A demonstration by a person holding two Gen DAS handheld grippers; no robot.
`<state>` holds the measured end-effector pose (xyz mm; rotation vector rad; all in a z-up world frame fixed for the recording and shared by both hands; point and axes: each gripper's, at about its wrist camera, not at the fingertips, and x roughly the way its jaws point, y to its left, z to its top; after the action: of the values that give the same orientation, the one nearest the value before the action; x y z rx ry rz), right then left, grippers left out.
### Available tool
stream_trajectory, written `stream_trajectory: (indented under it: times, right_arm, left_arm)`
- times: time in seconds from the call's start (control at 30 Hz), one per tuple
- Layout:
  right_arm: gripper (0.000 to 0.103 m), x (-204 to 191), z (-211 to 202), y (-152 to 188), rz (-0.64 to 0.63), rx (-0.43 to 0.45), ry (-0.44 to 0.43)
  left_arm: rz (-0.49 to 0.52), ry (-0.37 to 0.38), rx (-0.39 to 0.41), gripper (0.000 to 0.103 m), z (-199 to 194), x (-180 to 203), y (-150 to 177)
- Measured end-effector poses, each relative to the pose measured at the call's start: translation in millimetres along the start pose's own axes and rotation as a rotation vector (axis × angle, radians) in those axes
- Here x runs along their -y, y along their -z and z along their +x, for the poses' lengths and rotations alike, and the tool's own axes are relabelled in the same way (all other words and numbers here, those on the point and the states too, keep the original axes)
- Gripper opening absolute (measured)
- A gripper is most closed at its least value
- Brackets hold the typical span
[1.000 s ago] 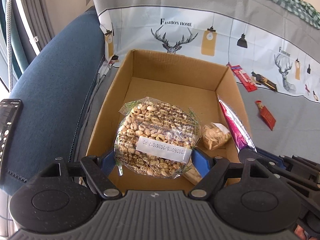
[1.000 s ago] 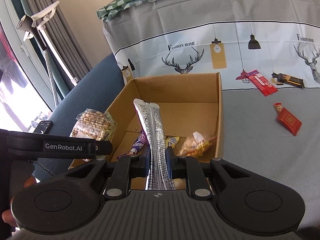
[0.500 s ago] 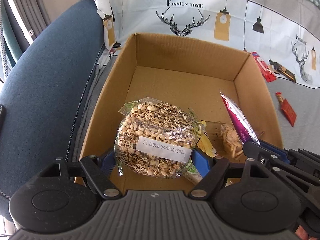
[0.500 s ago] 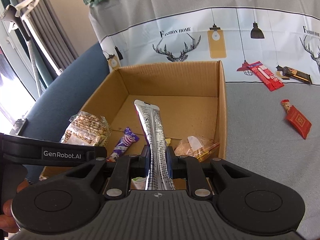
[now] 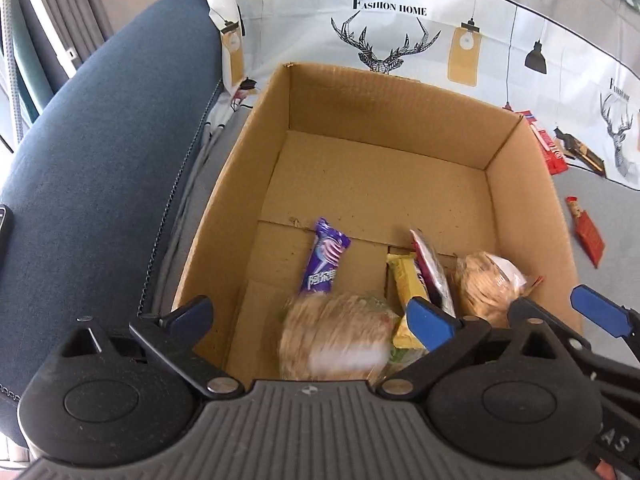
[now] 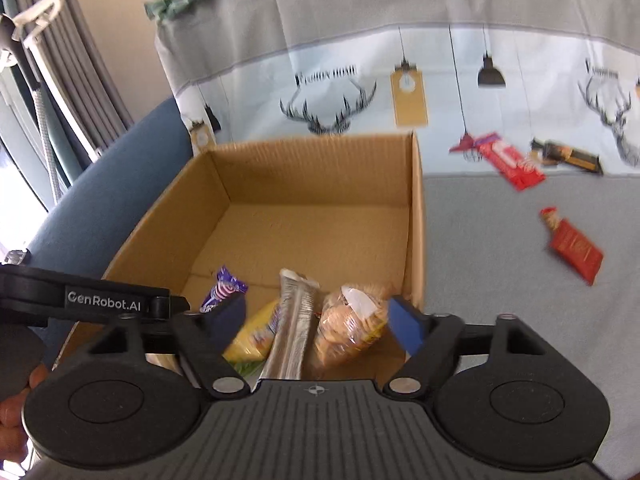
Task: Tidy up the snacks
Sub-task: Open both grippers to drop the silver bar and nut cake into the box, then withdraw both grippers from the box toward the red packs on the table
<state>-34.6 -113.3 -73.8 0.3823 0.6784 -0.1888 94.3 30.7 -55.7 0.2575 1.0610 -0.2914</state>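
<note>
A brown cardboard box (image 5: 384,184) sat open on a grey cloth, its near end holding the gathered snacks: a purple wrapped candy (image 5: 325,258), a yellow bar (image 5: 406,280), a clear bag of biscuits (image 5: 486,284) against the right wall, a silver stick packet (image 6: 294,320) lying between the yellow bar and the biscuits, and — blurred — a round bag of nuts (image 5: 334,344) at the near wall. The far half of the box floor lay bare. Both tools hovered over that near end with their blue-tipped jaws spread wide and nothing between them: the left gripper (image 5: 308,316) above the nut bag, the right gripper (image 6: 316,320) above the silver packet. Outside the box, on the cloth to the right, lay a long red wrapper (image 6: 510,160), a dark bar (image 6: 568,156) and a small red packet (image 6: 572,246), all well apart from the cardboard. The nut bag's white label was smeared beyond reading, and the purple candy's lettering could not be made out. "FASHION HOME" ran above a printed stag's head on the backdrop (image 5: 390,6); "GenRobot.AI" showed on the left tool's side.
</note>
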Motion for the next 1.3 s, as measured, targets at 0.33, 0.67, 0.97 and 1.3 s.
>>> stream_trajectory:
  times: [0.33,0.67,0.97,1.3]
  right_arm:
    - [0.096,-9.2,-62.8,3.6,-0.044,0.022,-0.048]
    - [0.098,-20.0,-129.1,24.1,-0.053,0.064,-0.067]
    - [0.099,-19.4,-160.6,40.7,-0.051,0.074,-0.072]
    - [0.1,-15.6,-187.3,51.3,-0.064,0.111,-0.085]
  left_arm:
    - [-0.016,-0.02,0.028,0.103,-44.8,0.5,29.8]
    - [-0.069,-0.01,0.072,0.103,-101.2,-6.2,69.5]
    - [-0.044,-0.01,0.12,0.103,-140.5,3.8,96.9]
    - [-0.033,-0.007,0.15,0.103,-161.2,16.0,111.4]
